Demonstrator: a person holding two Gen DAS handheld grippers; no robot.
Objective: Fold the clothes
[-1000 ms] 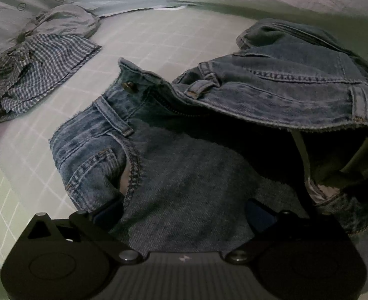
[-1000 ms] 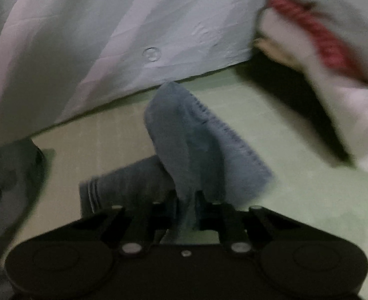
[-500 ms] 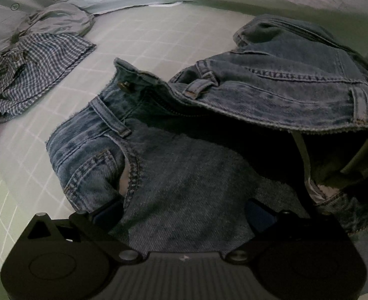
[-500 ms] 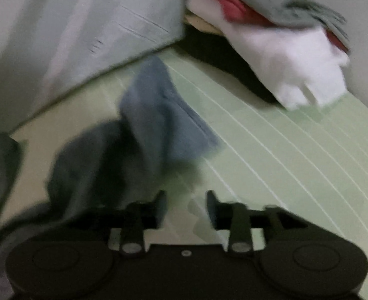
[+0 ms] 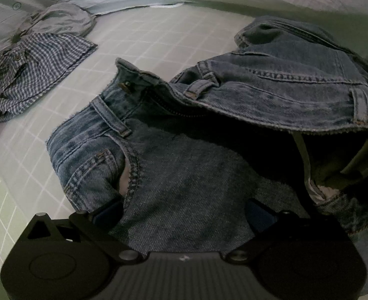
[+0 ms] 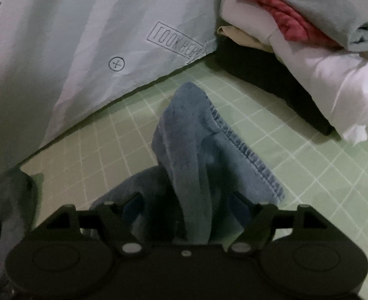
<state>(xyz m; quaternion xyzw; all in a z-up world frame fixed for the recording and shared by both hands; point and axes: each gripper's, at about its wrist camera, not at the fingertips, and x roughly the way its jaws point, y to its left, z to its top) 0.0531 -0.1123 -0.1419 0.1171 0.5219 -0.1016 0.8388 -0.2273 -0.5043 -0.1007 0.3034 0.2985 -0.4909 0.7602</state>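
Denim fills most of the left wrist view: a pair of blue jeans (image 5: 184, 150) lies crumpled on a pale gridded sheet (image 5: 159, 40), waistband toward the upper left of the frame, with a metal button (image 5: 127, 84) at the fly and a front pocket (image 5: 94, 172) at lower left. The other side of the waist is flipped over at upper right, showing belt loops and orange stitching. The left gripper (image 5: 184, 207) has its fingers spread wide, one at the pocket edge and one at right, with flat denim between them; whether they press on the cloth cannot be told. The inside of the jeans at right is dark and hard to read, and the legs are cut off by the lower edge. A checked shirt (image 5: 31, 75) lies at upper left.

In the right wrist view a fold of the jeans, a hemmed edge (image 6: 241, 147), rises from between the fingers of the right gripper (image 6: 186, 200) toward the frame's centre, its long axis running up and slightly left. The fingers stand well apart with the cloth loose between them. A light blue shirt (image 6: 84, 50) covers the upper left; a pile of clothes (image 6: 296, 30) sits at upper right on a green gridded sheet (image 6: 309, 175).
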